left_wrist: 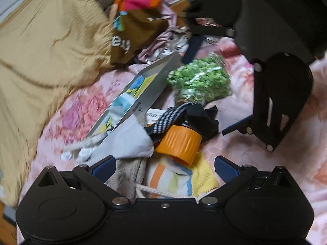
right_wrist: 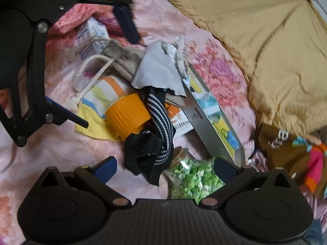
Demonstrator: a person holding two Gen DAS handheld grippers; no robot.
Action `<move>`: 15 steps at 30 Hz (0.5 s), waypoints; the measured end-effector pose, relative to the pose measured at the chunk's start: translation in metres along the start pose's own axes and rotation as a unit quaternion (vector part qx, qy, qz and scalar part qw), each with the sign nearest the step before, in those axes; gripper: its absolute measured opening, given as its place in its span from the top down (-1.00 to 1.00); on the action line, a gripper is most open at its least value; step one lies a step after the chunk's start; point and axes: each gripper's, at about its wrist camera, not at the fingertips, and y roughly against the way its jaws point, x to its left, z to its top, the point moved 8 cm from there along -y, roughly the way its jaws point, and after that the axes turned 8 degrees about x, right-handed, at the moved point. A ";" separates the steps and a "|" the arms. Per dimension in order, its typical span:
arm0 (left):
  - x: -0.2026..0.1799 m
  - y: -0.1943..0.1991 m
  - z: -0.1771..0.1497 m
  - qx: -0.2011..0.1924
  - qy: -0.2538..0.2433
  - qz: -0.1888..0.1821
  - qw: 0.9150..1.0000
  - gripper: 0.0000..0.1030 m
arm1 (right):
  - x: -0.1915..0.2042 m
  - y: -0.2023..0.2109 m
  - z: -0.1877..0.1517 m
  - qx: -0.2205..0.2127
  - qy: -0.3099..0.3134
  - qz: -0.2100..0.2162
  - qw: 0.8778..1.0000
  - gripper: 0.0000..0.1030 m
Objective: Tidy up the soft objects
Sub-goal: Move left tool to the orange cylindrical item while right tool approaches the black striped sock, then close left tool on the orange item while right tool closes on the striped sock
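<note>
Pink floral bedspread (left_wrist: 265, 163) underneath everything, wrinkled. Large tan crinkled cloth (left_wrist: 45, 61) heaped along one side of it, edge lying on the pink. Brown fabric with bright pink, orange and blue patches (left_wrist: 139, 20) beside the tan cloth, white lettering partly visible; more bunched clothes beyond, too blurred to sort.

Central pile on the bedspread, soft things mixed with hard ones:
- flat silver-edged picture book (right_wrist: 212, 118), tilted, one end under the grey cloth
- grey cloth (right_wrist: 159, 71) draped over the book's end and over the beige drawstring pouch (right_wrist: 122, 61), white cord looping out across the striped towel
- striped towel with yellow border (right_wrist: 98, 102), lying flat under the orange cup
- clear bag of green pieces (left_wrist: 200, 79), twine at its neck, just beside the book
- black sock-like cloth (right_wrist: 143, 153) tangled with a black-and-white woven strap (right_wrist: 161, 118)
- orange ribbed cup (right_wrist: 126, 114) on its side, touching strap and towel
- small white carton (right_wrist: 92, 34) at the pile's far edge in the right wrist view

Left gripper (left_wrist: 163, 165) spread wide, nothing between the blue pads, poised over pouch and towel. Right gripper (right_wrist: 165, 167) likewise spread wide and empty, over the black cloth and green bag. Each visible in the other's view, facing across the pile.
</note>
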 end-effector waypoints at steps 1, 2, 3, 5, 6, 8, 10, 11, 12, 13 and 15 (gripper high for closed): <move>-0.003 -0.003 0.000 0.000 -0.011 0.001 1.000 -0.98 | 0.001 -0.002 0.001 -0.001 0.005 0.000 1.000 -0.99; -0.004 -0.006 -0.001 0.002 -0.018 0.000 1.000 -0.98 | 0.002 -0.004 0.001 -0.002 0.008 0.000 1.000 -0.99; -0.006 -0.009 -0.001 0.002 -0.023 -0.001 1.000 -0.94 | 0.002 -0.007 0.002 -0.004 0.010 0.001 1.000 -0.99; -0.007 -0.013 -0.001 -0.002 -0.027 -0.004 1.000 -0.90 | 0.002 -0.010 0.003 -0.007 0.014 0.003 1.000 -0.99; -0.007 -0.014 -0.001 -0.006 -0.030 -0.006 1.000 -0.85 | 0.003 -0.011 0.003 -0.009 0.017 0.003 1.000 -0.97; -0.008 -0.016 0.000 -0.013 -0.037 -0.009 0.999 -0.78 | 0.004 -0.014 0.004 -0.011 0.027 0.000 1.000 -0.93; -0.010 -0.019 0.003 -0.018 -0.043 -0.014 0.999 -0.70 | 0.005 -0.016 0.005 -0.012 0.030 0.001 0.999 -0.86; -0.010 -0.021 0.003 -0.019 -0.046 -0.014 0.999 -0.62 | 0.005 -0.018 0.006 -0.013 0.032 0.003 0.999 -0.84; -0.011 -0.022 0.004 -0.021 -0.049 -0.015 0.998 -0.52 | 0.005 -0.019 0.006 -0.014 0.032 0.003 0.999 -0.80; -0.012 -0.023 0.004 -0.023 -0.054 -0.017 0.998 -0.48 | 0.005 -0.019 0.007 -0.014 0.032 0.002 0.999 -0.77; -0.014 -0.023 0.005 -0.026 -0.061 -0.015 0.998 -0.33 | 0.004 -0.021 0.007 -0.017 0.032 0.003 0.999 -0.74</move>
